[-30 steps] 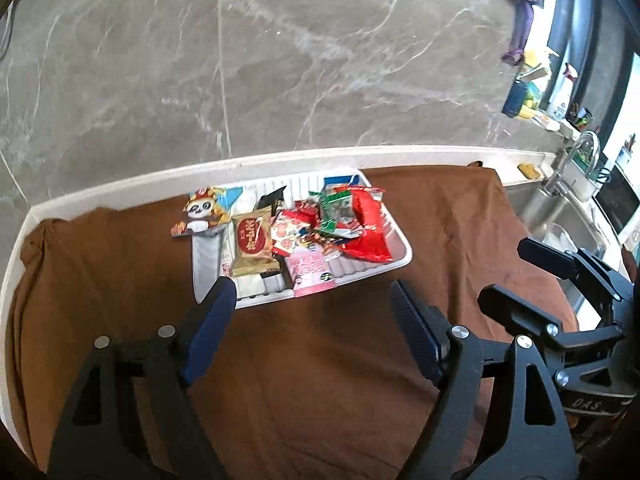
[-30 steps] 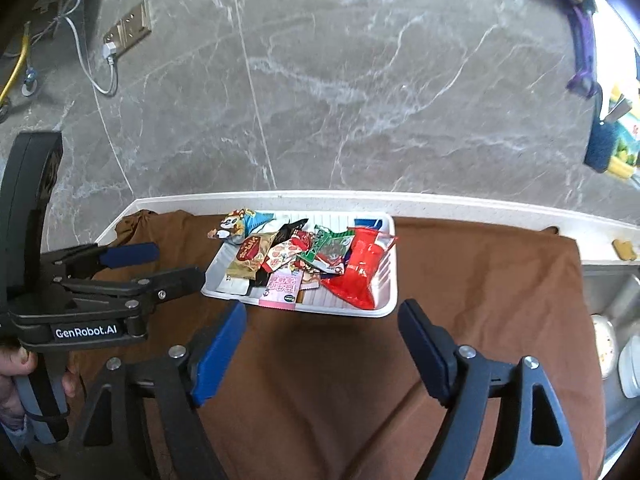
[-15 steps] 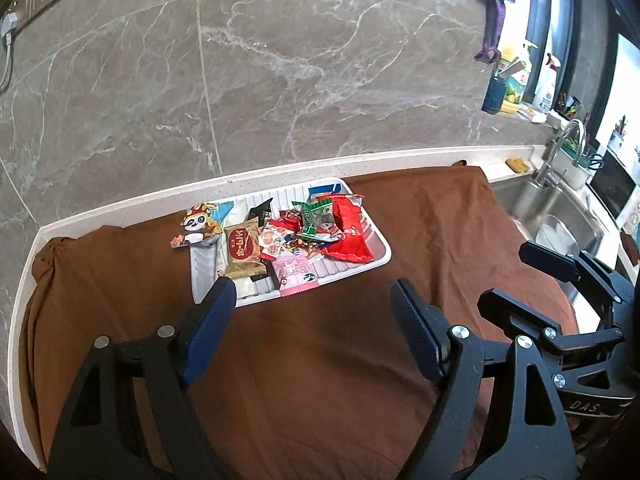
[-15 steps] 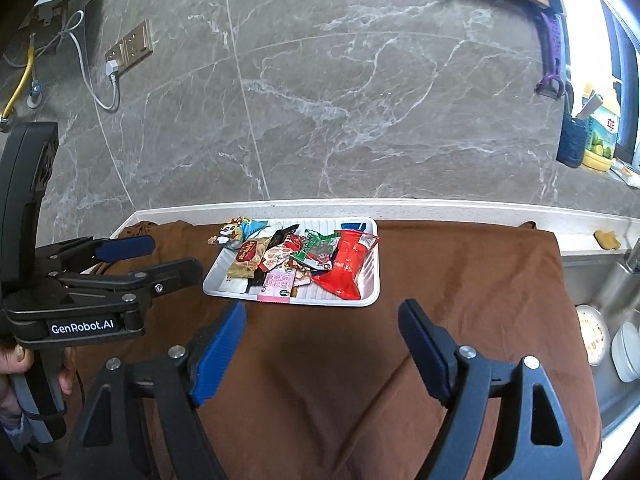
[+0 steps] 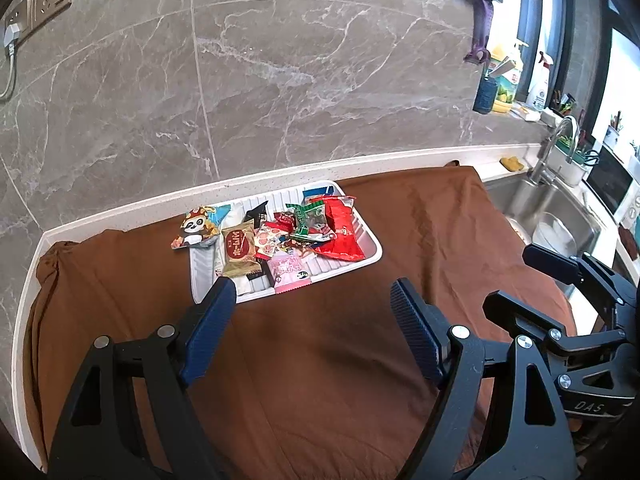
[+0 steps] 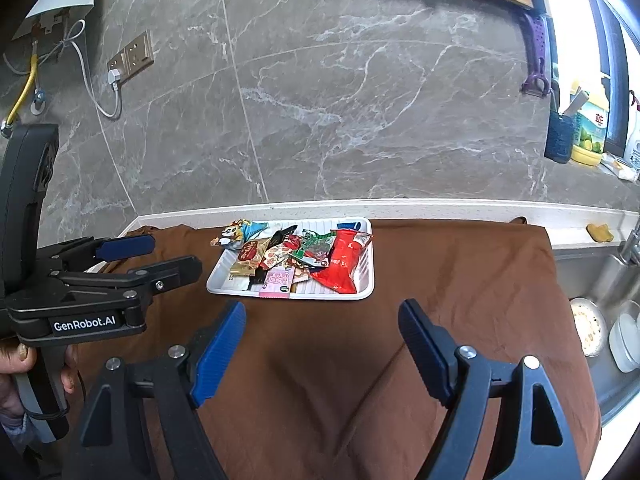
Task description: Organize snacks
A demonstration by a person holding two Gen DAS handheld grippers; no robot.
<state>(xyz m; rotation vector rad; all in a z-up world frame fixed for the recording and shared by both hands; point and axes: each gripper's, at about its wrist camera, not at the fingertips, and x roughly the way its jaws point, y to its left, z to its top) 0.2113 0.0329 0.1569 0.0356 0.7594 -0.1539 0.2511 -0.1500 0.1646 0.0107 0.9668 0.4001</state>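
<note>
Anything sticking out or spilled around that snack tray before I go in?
Yes. The panda-print packet hangs over the white tray's far-left corner onto the brown cloth, and the pink packet overhangs the near rim. The rest lies jumbled inside. Nothing looks torn.

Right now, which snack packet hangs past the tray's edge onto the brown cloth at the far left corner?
The panda packet, with a cartoon panda face and a blue corner. It overhangs the white tray at the far left; the others lie mostly inside.

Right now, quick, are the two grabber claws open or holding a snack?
Left gripper: open, holding nothing.
Right gripper: open, holding nothing.
</note>
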